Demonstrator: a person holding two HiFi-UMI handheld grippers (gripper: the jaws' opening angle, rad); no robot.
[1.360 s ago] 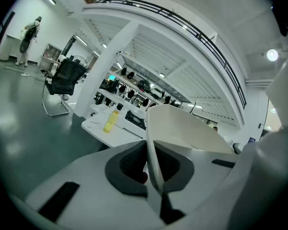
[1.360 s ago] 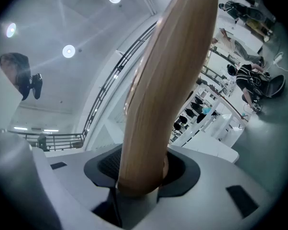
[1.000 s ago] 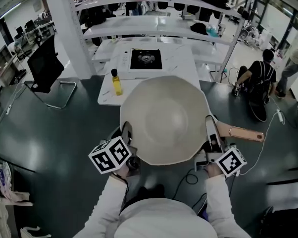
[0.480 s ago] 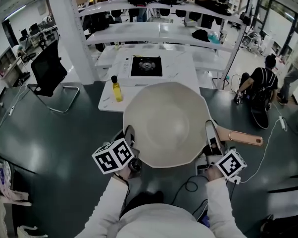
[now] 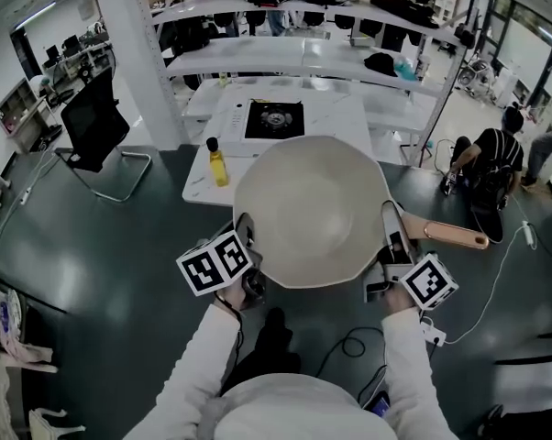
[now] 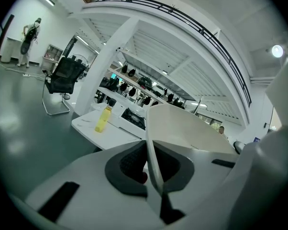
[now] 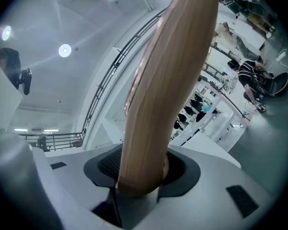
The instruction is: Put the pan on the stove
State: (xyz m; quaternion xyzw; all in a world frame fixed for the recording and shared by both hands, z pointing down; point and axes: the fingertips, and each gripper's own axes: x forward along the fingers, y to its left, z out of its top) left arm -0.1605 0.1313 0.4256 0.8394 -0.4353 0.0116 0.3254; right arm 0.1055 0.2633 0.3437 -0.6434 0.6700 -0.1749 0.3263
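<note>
Bright, even ceiling lights, soft glare on the floor, fisheye bending, dark vignetted corners

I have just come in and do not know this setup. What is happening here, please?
A person is holding a large cream pan in the air with two handheld grippers. The left gripper is shut on the pan's rim, and the right gripper is shut on its wooden handle. The stove sits on a white table ahead, with a yellow bottle nearby. The pan is not yet on the stove.
</note>
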